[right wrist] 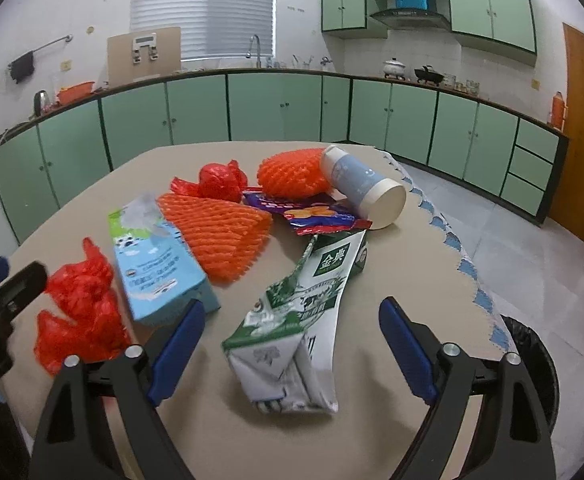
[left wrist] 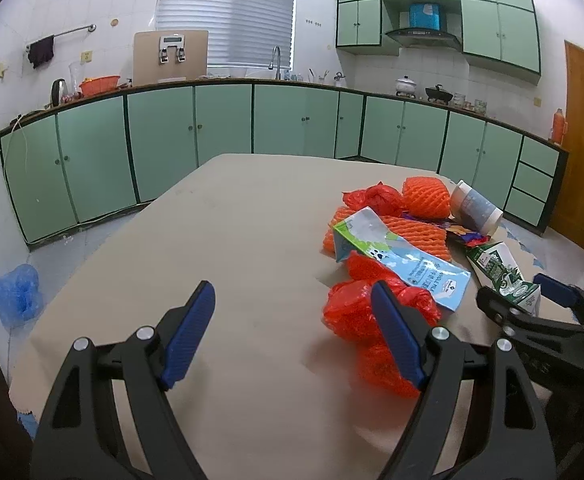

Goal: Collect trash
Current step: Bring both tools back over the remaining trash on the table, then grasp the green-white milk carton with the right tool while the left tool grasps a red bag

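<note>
- The right gripper point(right wrist: 292, 340) is spread wide above the table point(right wrist: 392, 264), its blue fingers point(right wrist: 177, 350) on either side of a crumpled green-and-white carton point(right wrist: 300, 332) and pinching nothing
- The left gripper point(left wrist: 292, 328) is likewise spread and empty over bare table point(left wrist: 211, 240); its right finger point(left wrist: 398, 336) overlaps the near red plastic bag point(left wrist: 352, 312) in the left wrist view (whether they touch I cannot tell)
- That red plastic bag point(right wrist: 79, 300) lies at the near left of the litter, just beside a flattened blue milk carton point(right wrist: 159, 256)
- The blue milk carton point(left wrist: 404, 260) lies partly over a flat piece of orange foam netting point(right wrist: 215, 232)
- Behind the green-and-white carton point(left wrist: 504, 272) sits a purple snack wrapper point(right wrist: 312, 212)
- Further back, a small knotted red bag point(right wrist: 219, 180), a rounded orange net sleeve point(right wrist: 292, 176) and a tipped-over pale blue cup point(right wrist: 364, 188), which touches the sleeve
- To the right of the table, at the floor, the dark rim of a bin point(right wrist: 532, 344) shows past the scalloped cloth edge
- Left of the table, a blue bag point(left wrist: 17, 296) lies on the floor
- Green cabinets point(right wrist: 271, 108) line the far wall
</note>
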`<act>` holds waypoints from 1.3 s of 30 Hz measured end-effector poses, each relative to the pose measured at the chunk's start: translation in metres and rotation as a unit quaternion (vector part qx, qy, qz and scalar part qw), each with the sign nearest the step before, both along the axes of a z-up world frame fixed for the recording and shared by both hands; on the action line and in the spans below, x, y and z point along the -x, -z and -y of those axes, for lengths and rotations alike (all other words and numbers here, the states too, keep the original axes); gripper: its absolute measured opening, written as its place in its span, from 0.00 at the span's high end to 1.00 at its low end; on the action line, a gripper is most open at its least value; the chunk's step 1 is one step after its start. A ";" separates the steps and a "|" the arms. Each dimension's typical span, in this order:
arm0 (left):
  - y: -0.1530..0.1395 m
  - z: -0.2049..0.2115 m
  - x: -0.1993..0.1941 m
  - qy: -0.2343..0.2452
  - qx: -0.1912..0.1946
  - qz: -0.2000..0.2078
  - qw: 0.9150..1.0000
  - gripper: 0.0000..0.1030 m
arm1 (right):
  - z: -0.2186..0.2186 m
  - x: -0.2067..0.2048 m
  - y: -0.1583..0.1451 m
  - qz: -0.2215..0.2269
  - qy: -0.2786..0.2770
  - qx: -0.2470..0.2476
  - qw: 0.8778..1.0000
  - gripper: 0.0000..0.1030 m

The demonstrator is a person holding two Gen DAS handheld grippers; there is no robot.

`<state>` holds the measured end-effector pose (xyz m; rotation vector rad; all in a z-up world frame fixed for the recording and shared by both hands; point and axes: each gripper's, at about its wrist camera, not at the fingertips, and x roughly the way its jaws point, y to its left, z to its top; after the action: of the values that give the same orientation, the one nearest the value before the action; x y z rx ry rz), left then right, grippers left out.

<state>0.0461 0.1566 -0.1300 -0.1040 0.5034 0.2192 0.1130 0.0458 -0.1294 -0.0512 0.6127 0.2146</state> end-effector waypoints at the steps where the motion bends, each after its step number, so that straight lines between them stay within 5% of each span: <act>1: 0.000 0.001 0.000 0.002 0.001 -0.001 1.000 0.25 | 0.001 -0.003 0.001 -0.004 0.000 -0.001 1.000 0.29; 4: 0.000 0.006 0.000 0.010 0.000 0.000 1.000 0.24 | 0.010 -0.012 0.008 -0.035 -0.008 -0.021 0.999 0.55; 19: 0.017 0.039 -0.024 0.046 0.022 -0.039 0.998 0.19 | 0.046 0.009 0.005 -0.023 -0.016 -0.019 0.999 0.55; 21: 0.020 0.040 -0.028 0.047 0.023 -0.046 0.998 0.25 | 0.046 0.009 0.003 -0.022 -0.018 -0.023 0.999 0.55; 23: 0.020 0.040 -0.030 0.054 0.031 -0.050 0.997 0.48 | 0.046 0.009 0.002 -0.020 -0.022 -0.025 0.999 0.55; 29: 0.015 0.037 -0.022 0.048 0.033 -0.040 0.997 0.73 | 0.042 0.015 -0.003 -0.008 -0.039 -0.023 0.999 0.55; 39: -0.012 0.026 -0.006 0.039 0.019 0.000 0.999 0.90 | 0.050 0.021 -0.027 0.014 -0.046 -0.046 0.998 0.55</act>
<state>0.0520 0.1307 -0.1181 -0.1208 0.5103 0.1327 0.0922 -0.0044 -0.1024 0.0060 0.5715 0.3294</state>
